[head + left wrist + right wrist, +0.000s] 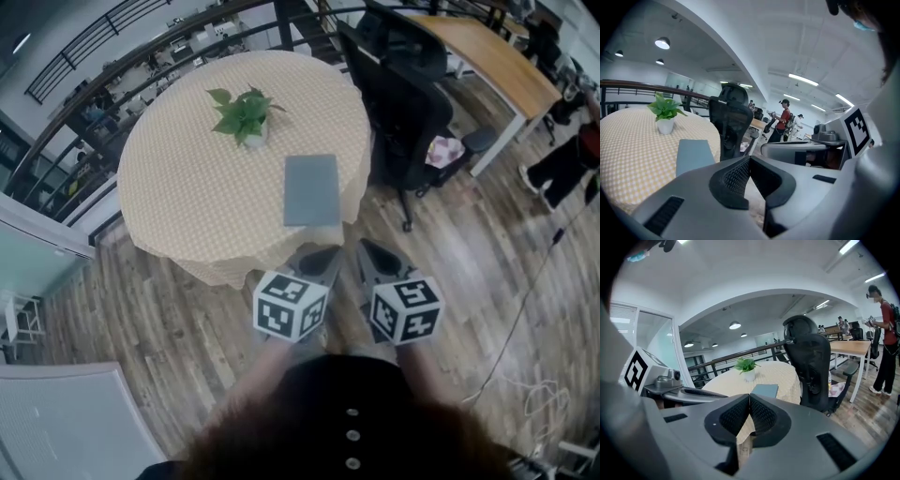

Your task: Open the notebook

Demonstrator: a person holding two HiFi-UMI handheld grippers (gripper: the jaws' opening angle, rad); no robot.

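A closed grey-blue notebook (pixel 311 190) lies near the front edge of the round table (pixel 187 197), which has a yellow checked cloth. The left gripper view shows the notebook (pixel 693 156) to the left of the jaws; in the right gripper view the notebook (pixel 765 390) lies just beyond them. My left gripper (pixel 328 260) and right gripper (pixel 370 253) hover side by side over the floor, short of the table's edge. Both are shut with nothing between the pads; in their own views the left gripper (pixel 748 161) and right gripper (pixel 749 399) show tips that meet.
A small potted plant (pixel 245 116) stands on the table behind the notebook. A black office chair (pixel 408 112) stands close to the table's right side. A wooden desk (pixel 497 56) and people stand farther right. Cables (pixel 525 394) lie on the wooden floor.
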